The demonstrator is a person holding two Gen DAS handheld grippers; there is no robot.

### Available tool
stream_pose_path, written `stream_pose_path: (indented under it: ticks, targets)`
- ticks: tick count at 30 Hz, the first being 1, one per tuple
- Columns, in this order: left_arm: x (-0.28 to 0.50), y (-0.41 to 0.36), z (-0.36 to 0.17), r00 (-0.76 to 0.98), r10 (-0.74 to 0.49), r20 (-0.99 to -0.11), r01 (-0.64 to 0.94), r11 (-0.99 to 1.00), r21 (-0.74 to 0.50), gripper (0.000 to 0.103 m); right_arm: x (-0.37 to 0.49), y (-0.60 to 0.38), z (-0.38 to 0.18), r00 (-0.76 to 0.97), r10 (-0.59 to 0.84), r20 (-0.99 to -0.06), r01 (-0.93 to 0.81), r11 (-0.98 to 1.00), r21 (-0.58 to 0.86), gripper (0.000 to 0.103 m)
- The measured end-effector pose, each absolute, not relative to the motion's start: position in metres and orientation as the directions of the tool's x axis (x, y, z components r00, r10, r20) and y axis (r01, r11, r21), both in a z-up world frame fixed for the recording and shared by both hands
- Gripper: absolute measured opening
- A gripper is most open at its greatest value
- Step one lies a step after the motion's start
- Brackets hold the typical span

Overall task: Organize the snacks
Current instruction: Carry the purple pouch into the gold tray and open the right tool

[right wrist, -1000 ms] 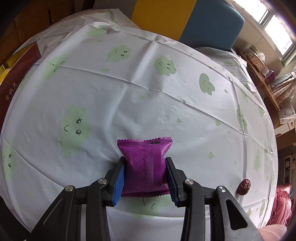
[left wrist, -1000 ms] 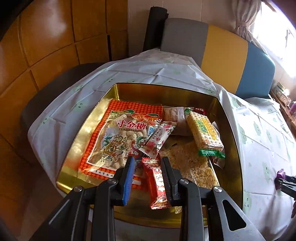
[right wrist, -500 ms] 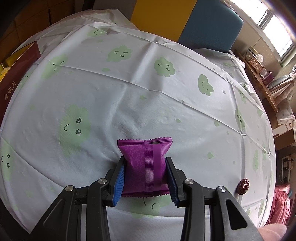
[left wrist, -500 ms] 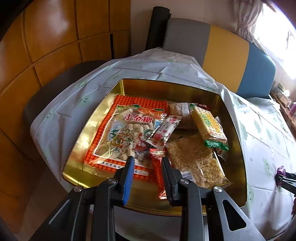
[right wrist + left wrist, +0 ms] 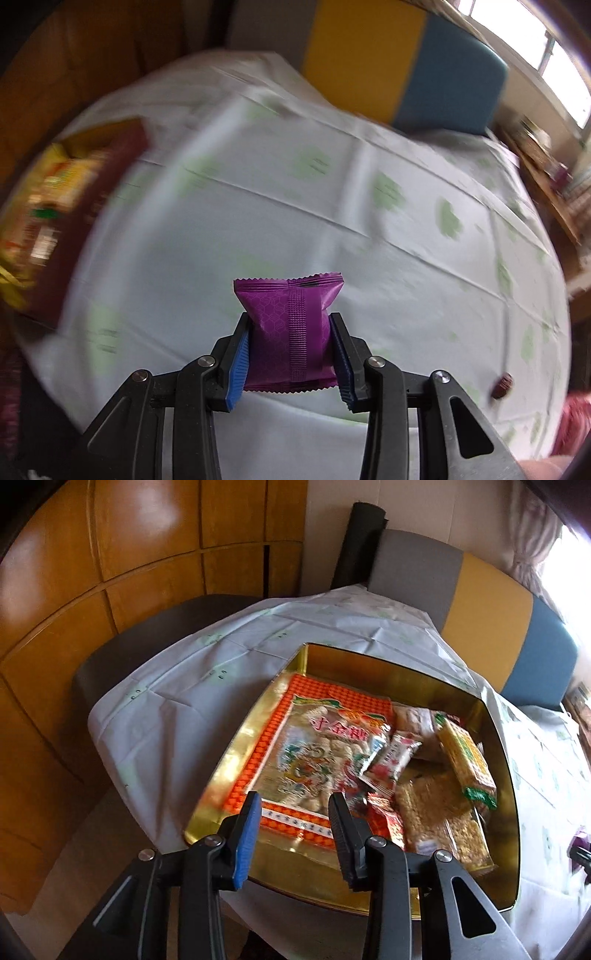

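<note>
Snacks lay in the gold tin (image 5: pixel 373 672), just ahead of the left tongs (image 5: pixel 293 834): a big orange bag (image 5: pixel 306 753), a red candy (image 5: pixel 386 821) by the right finger, a rice bar (image 5: pixel 439 812) & a cracker pack (image 5: pixel 467 760). Left jaws had just been opening, w/ nothing between them; earlier they pinched the red candy. Right tongs (image 5: pixel 290 350) gripped the purple packet (image 5: pixel 288 332), lifted off the cloth (image 5: pixel 332 184). Tin (image 5: pixel 48 206) was far left, a brown sweet (image 5: pixel 503 384) to the right.
</note>
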State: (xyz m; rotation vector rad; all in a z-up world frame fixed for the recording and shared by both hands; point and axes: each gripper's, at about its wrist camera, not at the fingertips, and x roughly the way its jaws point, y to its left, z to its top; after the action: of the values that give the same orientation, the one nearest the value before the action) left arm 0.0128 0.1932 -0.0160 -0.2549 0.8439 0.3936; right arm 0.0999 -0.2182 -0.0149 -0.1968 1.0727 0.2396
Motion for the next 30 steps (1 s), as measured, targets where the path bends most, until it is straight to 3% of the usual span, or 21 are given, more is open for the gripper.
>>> stream_pose_path:
  ticks: [8,14,18,30]
  targets:
    - [0.005,0.220,-0.007,0.605,0.277,-0.747,-0.490,0.869,-0.074,0.039,0.076,-0.097,0.031,0.438,0.405,-0.803,-0.561,0.821,0.108,0.040]
    - [0.005,0.229,-0.011,0.596,0.278,-0.753,-0.511,0.855,-0.088,0.041,0.078,-0.007,0.034,0.358,0.525,-0.773,-0.679,0.714,0.170,0.041]
    - [0.005,0.228,-0.014,0.594,0.265,-0.759,-0.506,0.857,-0.097,0.041,0.097,0.032,0.018,0.327,0.528,-0.784,-0.679,0.708,0.195,0.046]
    - [0.007,0.220,-0.017,0.592,0.276,-0.758,-0.493,0.867,-0.069,0.041,0.108,0.051,-0.012,0.331,0.453,-0.827,-0.654,0.742,0.145,0.046]
